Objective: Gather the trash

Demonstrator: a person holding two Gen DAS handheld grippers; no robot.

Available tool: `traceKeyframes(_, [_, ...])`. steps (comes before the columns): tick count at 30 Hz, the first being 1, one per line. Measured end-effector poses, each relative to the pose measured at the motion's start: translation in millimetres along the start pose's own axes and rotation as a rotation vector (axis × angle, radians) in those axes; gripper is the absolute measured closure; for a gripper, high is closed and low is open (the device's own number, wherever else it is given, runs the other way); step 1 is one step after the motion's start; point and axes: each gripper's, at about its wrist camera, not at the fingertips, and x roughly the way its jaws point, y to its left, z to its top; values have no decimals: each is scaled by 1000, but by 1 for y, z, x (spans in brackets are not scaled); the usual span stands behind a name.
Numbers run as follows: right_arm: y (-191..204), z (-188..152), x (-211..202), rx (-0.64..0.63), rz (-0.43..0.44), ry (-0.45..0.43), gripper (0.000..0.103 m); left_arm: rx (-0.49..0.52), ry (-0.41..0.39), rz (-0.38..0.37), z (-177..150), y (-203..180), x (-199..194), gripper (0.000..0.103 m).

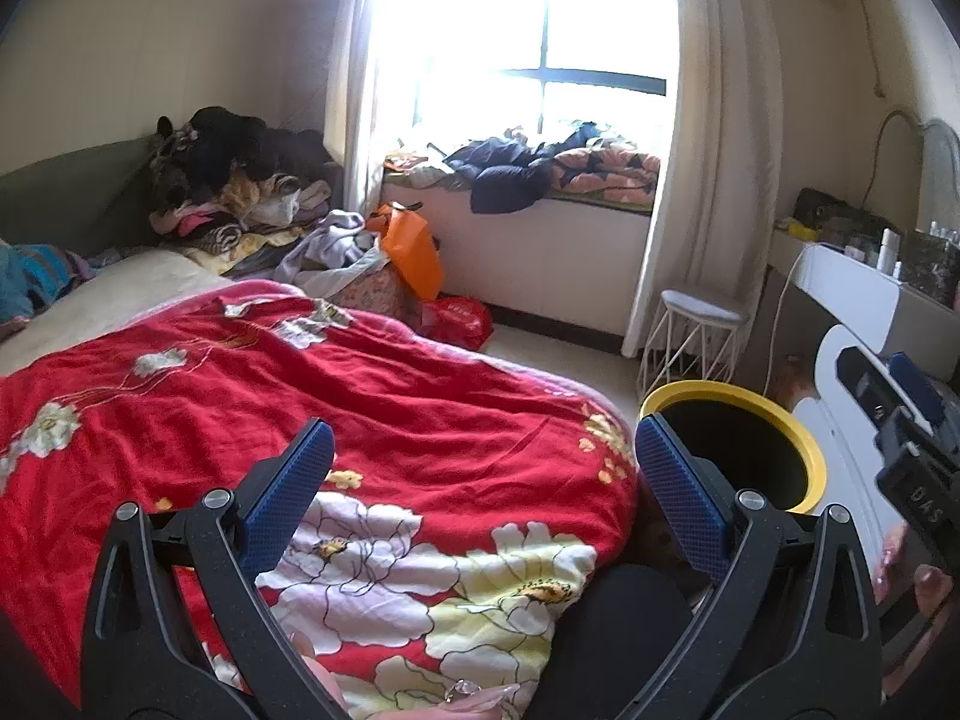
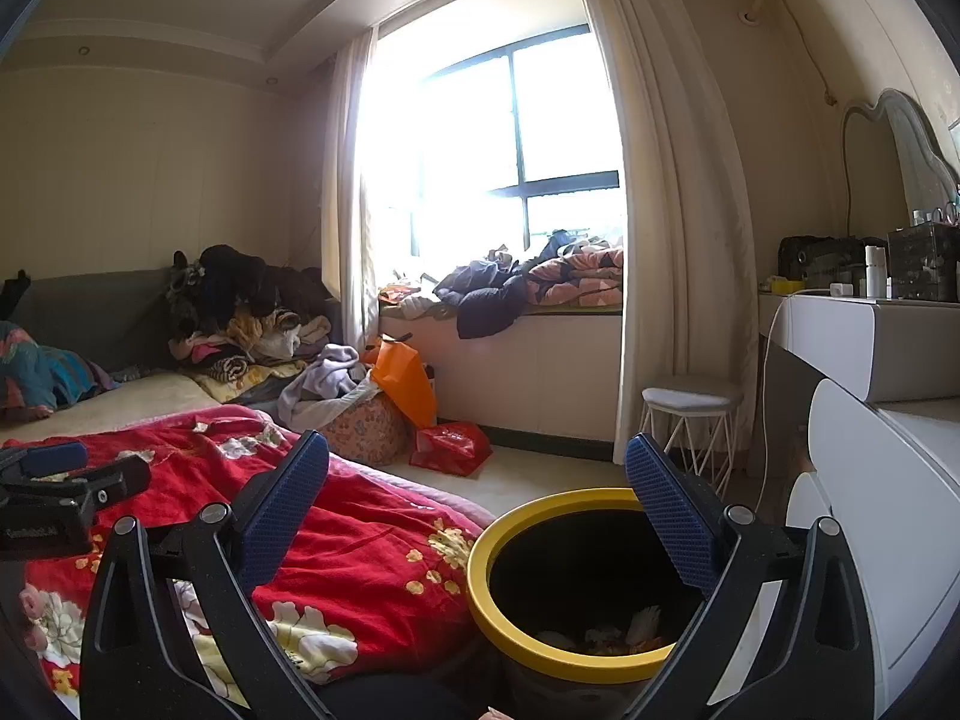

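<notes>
Both grippers I hold spread and empty: the left gripper (image 1: 483, 456) over the red floral blanket (image 1: 372, 408), the right gripper (image 2: 477, 474) above the yellow-rimmed bin (image 2: 480, 564) at five o'clock, scraps of trash (image 2: 636, 624) lying inside it.

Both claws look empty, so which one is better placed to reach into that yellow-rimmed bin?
The right claw, probably. Its view looks down into the bin, with scraps visible at the bottom. The left claw hangs open over the red blanket, bin off to its side.
</notes>
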Motion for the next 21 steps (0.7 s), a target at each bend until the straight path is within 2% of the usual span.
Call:
traceKeyframes(7, [4,4,3,6,18,10,6,-29,17,21,1,10,1,10])
traceKeyframes(13, [20,4,11,-13,79,40,6,-69,46,36,-1,29,1,10])
traceKeyframes(17, [39,7,20,-25,159,77,6,-109,85,56,-4,52,-1,10])
traceKeyframes(19, [56,12,29,-42,213,90,6,-141,113,98,-8,75,-2,10])
traceKeyframes(21, [84,19,48,-74,314,147,6,-179,138,163,-11,99,-6,10])
